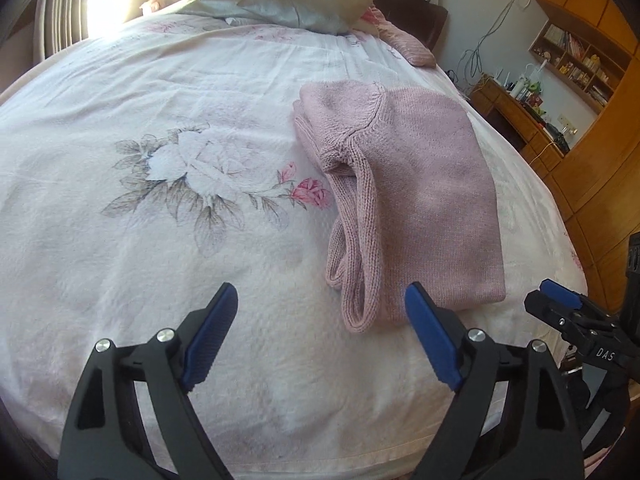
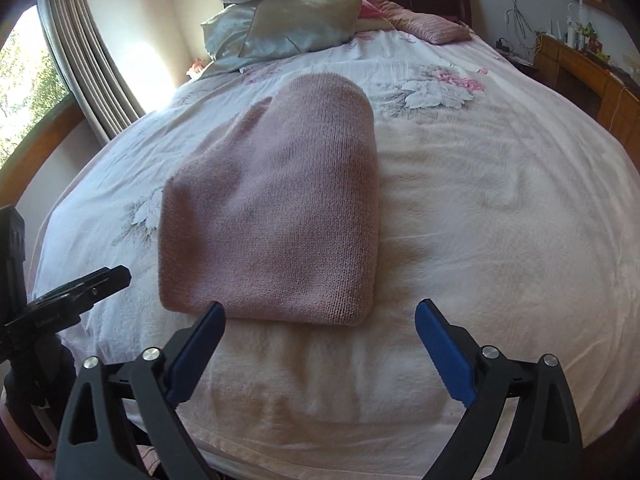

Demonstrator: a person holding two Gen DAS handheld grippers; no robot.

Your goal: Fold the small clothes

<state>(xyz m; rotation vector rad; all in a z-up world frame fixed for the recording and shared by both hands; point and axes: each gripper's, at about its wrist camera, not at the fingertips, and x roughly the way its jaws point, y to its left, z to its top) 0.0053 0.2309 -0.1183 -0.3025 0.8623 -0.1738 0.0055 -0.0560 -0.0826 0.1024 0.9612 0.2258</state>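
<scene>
A pink knitted sweater [image 1: 416, 200] lies folded into a compact block on the floral bedspread [image 1: 160, 220]; its ribbed edges face left. In the right wrist view the same sweater [image 2: 276, 208] fills the middle, its near edge just beyond the fingertips. My left gripper [image 1: 320, 300] is open and holds nothing, hovering at the sweater's near left corner. My right gripper [image 2: 320, 316] is open and holds nothing, just short of the sweater's near edge. Each gripper appears at the edge of the other's view: the right gripper [image 1: 560, 300], and the left gripper [image 2: 100, 280].
Silvery-green pillows [image 2: 296, 28] and a pink cushion [image 2: 436, 28] sit at the head of the bed. A wooden desk and shelves [image 1: 560, 80] stand to the right of the bed. A curtained window [image 2: 60, 72] is on the left.
</scene>
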